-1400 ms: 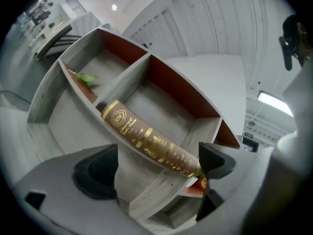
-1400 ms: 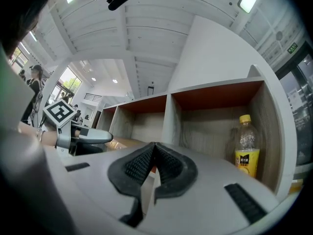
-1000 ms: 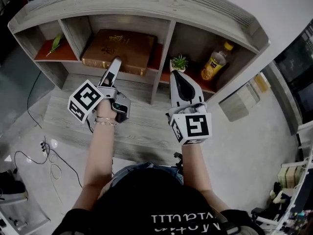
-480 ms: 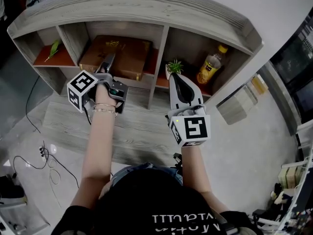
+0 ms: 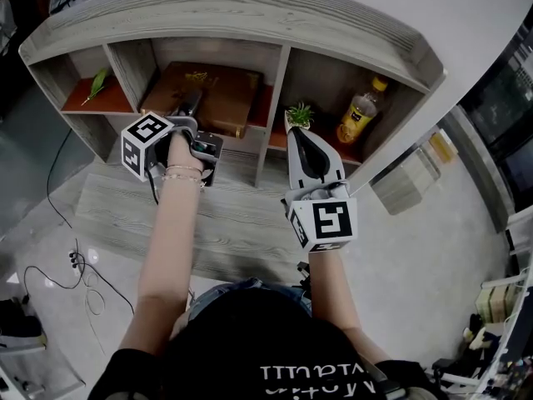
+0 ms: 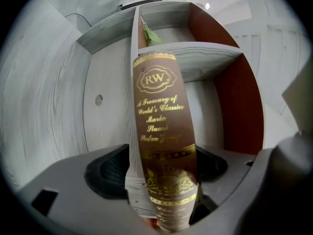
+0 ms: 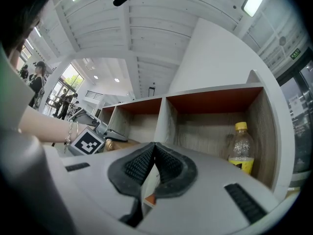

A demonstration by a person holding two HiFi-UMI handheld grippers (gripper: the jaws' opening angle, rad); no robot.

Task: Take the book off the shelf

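1. Book (image 5: 218,92): in the head view it lies flat in the middle compartment of the shelf (image 5: 250,11), at about 11 o'clock from the picture's centre, brown cover up.
2. The left gripper (image 5: 190,105) reaches into that compartment at the book's near edge, its marker cube (image 5: 146,144) tipped toward 8 o'clock.
3. The right gripper (image 5: 298,136) hangs in front of the divider, pointing toward 12 o'clock, apart from the book.
4. A small plant (image 5: 299,115) stands just beyond its tip, a yellow bottle (image 5: 360,109) at 2 o'clock from the plant, and a green leaf (image 5: 98,82) lies in the left compartment at 10 o'clock.
5. In the left gripper view the book's spine, with gold lettering, runs from 12 to 6 o'clock between the two dark pads (image 6: 110,173).
6. These jaws have just been closing and now grasp the book, one pad against the page edges at 9 o'clock, the other against the cover at 3 o'clock.
7. In the right gripper view the jaws are clenched, pads meeting at the tip with nothing held.
8. The bottle stands at 3 o'clock in the right compartment.
9. The left gripper's cube and a wrist with a bracelet (image 7: 72,131) show at 9 o'clock.
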